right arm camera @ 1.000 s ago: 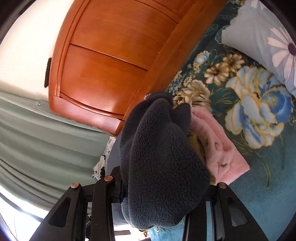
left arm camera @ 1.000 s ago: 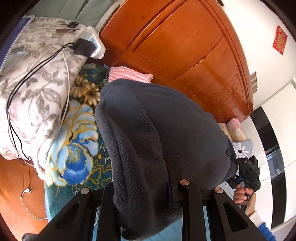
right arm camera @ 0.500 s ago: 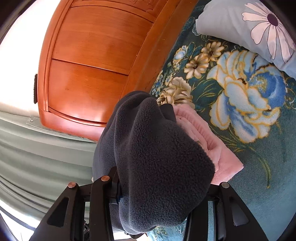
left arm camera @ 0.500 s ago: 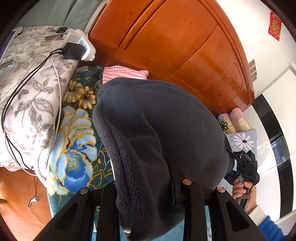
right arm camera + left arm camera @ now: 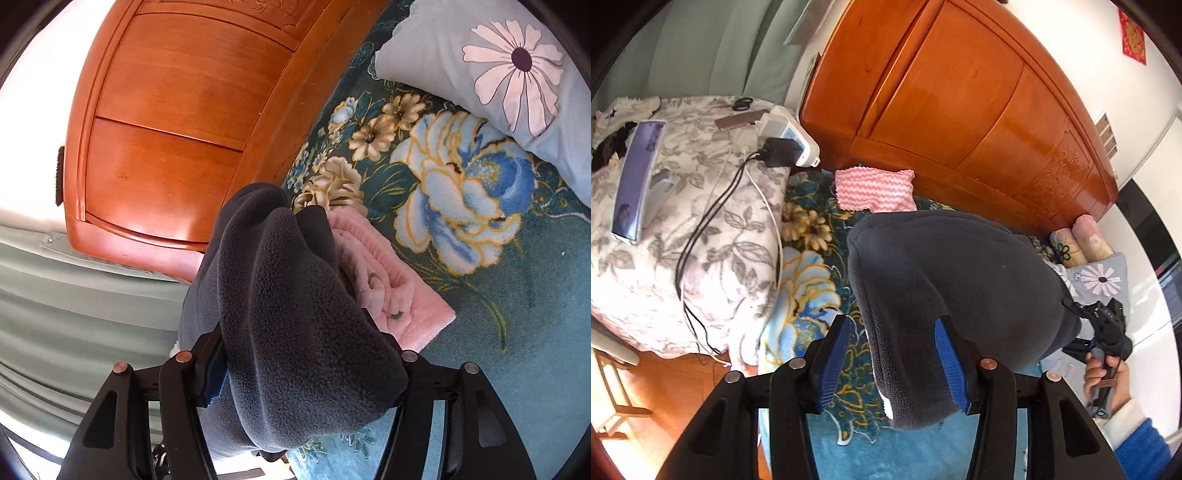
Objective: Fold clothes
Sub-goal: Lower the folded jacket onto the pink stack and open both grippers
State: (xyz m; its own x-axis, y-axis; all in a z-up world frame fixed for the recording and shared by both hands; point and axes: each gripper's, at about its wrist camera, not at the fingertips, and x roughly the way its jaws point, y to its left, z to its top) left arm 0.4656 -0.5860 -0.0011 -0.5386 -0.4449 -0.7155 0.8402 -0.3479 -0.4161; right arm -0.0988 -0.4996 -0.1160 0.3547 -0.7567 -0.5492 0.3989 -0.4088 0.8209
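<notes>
A dark grey fleece garment [image 5: 953, 280] lies bunched on the blue floral bedspread [image 5: 809, 280]. My left gripper [image 5: 894, 362] is open; its blue pads stand apart and the fleece edge lies loose between them. My right gripper [image 5: 306, 369] has the fleece [image 5: 280, 295] bunched thick between its fingers and draped over them, so its jaws are hidden. The right gripper also shows in the left wrist view [image 5: 1104, 332], held by a hand at the garment's far side.
A wooden headboard [image 5: 960, 110] runs behind the bed. A pink zigzag cloth [image 5: 875, 188] lies near it. A folded pink towel [image 5: 388, 295] lies beside the fleece. A floral quilt [image 5: 683, 206] with a power strip [image 5: 790, 140] and cables is left. A daisy pillow [image 5: 498, 74] is right.
My left gripper's jaws have opened and let go of the fleece, which now rests lower on the bedspread. The right gripper has barely moved.
</notes>
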